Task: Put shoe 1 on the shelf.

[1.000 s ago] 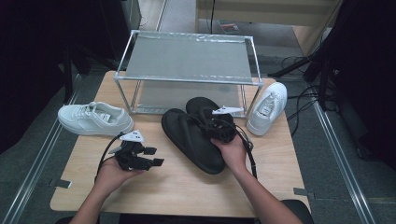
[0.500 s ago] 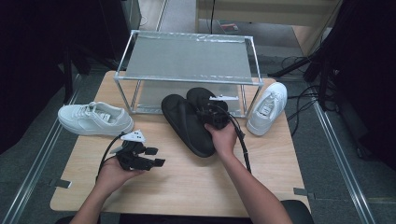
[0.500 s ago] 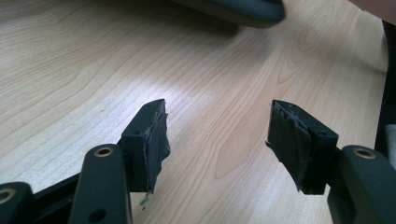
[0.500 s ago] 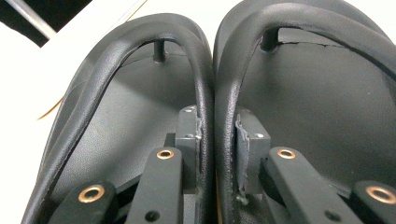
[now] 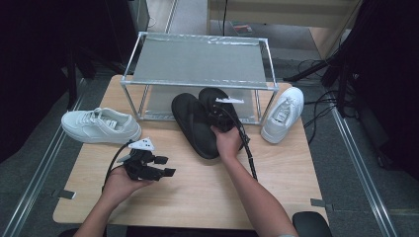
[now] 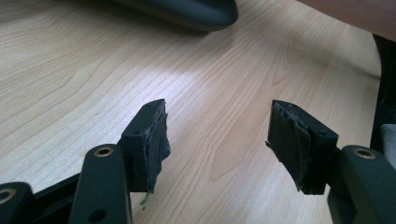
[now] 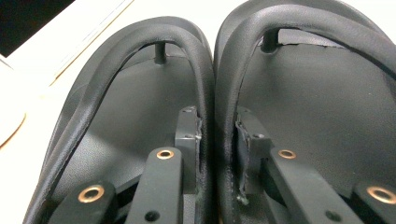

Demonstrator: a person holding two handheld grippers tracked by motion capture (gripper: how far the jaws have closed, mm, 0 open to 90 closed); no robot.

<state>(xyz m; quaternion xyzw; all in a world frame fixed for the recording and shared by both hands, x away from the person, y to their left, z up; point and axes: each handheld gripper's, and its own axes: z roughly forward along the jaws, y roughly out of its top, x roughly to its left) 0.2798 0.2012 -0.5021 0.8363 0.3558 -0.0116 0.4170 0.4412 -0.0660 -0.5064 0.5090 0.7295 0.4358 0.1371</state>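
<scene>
Right gripper (image 5: 223,114): jaws nearly together, pinching the adjoining inner edges of a pair of black flip-flops (image 5: 195,123), which lie side by side on the table (image 5: 286,173) in front of a metal rack (image 5: 197,61). Left gripper (image 5: 157,167): jaws wide apart, nothing between them, held low over bare table. White sneaker (image 5: 101,126) left of the rack; second white sneaker (image 5: 282,113) at its right.

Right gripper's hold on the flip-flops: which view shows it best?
The right gripper view: the right gripper is pinching the two adjoining inner edges of the black flip-flops together. The high view shows the pair by the rack, hand covering the grip. The left gripper view catches one sandal end.
</scene>
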